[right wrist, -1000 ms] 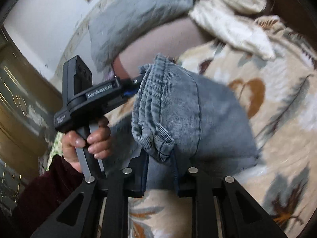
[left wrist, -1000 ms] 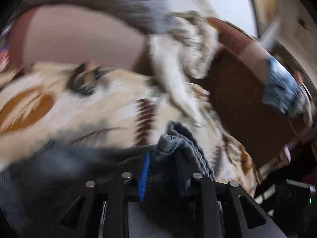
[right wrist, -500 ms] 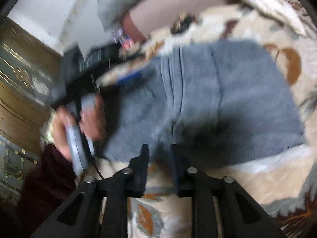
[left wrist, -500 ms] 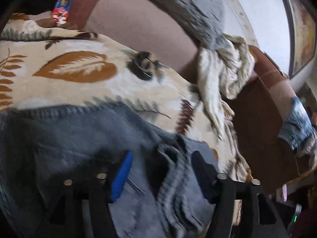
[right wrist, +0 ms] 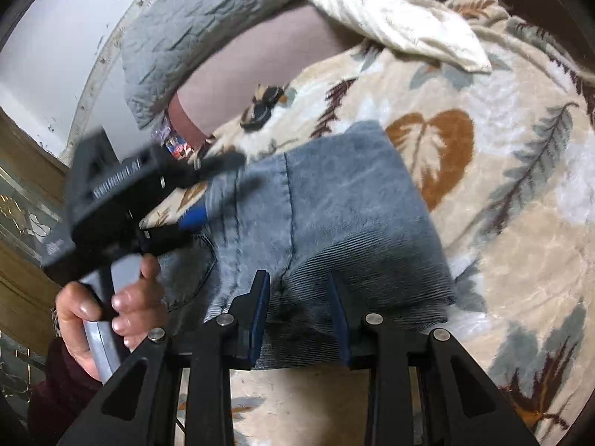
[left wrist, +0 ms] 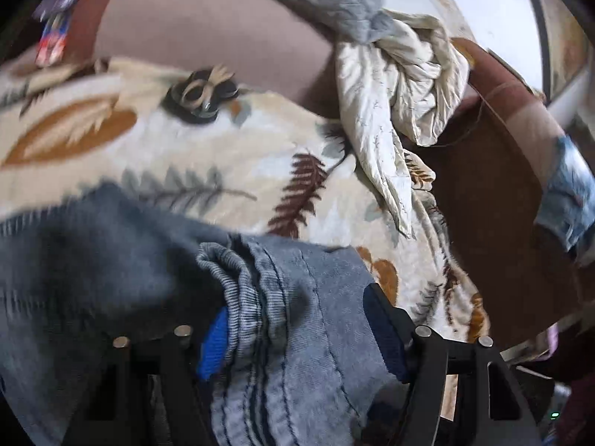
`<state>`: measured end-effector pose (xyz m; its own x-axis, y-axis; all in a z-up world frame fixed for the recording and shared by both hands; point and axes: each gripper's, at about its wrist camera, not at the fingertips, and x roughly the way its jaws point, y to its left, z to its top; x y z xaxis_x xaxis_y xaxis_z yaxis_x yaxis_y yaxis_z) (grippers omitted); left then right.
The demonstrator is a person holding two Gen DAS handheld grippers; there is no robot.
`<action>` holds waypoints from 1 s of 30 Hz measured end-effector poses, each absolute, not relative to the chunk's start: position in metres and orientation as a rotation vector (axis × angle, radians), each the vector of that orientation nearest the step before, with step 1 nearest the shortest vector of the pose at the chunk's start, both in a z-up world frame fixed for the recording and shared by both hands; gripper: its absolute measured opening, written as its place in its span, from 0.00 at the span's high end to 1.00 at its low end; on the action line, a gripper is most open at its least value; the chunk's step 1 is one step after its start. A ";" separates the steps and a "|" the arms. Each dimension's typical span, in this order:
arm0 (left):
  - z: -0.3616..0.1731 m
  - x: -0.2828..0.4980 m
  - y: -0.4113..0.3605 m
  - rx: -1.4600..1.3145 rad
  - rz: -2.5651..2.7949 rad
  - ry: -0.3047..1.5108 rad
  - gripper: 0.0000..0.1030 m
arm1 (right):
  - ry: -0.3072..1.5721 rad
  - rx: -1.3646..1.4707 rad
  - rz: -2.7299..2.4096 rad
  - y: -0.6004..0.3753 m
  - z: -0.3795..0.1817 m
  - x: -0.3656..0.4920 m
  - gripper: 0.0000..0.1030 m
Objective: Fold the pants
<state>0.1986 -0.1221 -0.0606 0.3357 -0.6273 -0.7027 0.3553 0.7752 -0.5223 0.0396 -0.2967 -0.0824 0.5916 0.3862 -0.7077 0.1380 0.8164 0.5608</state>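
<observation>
The grey-blue denim pants (right wrist: 334,204) lie folded in a compact stack on the leaf-patterned blanket (right wrist: 502,148). My right gripper (right wrist: 299,308) is open, its jaws apart over the ribbed waistband at the near edge. My left gripper (left wrist: 301,323) is open too, with the bunched waistband and denim (left wrist: 297,297) lying loose between its blue pads. The left gripper also shows in the right wrist view (right wrist: 208,197), at the left edge of the pants, held by a hand.
A cream crumpled cloth (left wrist: 394,85) and a grey quilted cushion (right wrist: 208,26) lie at the sofa back. A small black object (left wrist: 200,96) rests on the blanket beyond the pants. Another denim piece (left wrist: 569,200) hangs on the brown armrest at right.
Both grippers let go of the pants and opened. The pants went from hanging in the air to lying folded on the blanket.
</observation>
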 end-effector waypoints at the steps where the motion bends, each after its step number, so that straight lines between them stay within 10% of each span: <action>1: -0.063 0.200 -0.123 -0.255 -0.639 1.037 0.58 | 0.945 0.615 0.159 -0.298 -0.082 0.039 0.68; 30: -0.101 0.128 -0.098 -0.054 -0.396 1.085 0.42 | 1.038 0.416 0.181 -0.277 -0.104 0.062 0.68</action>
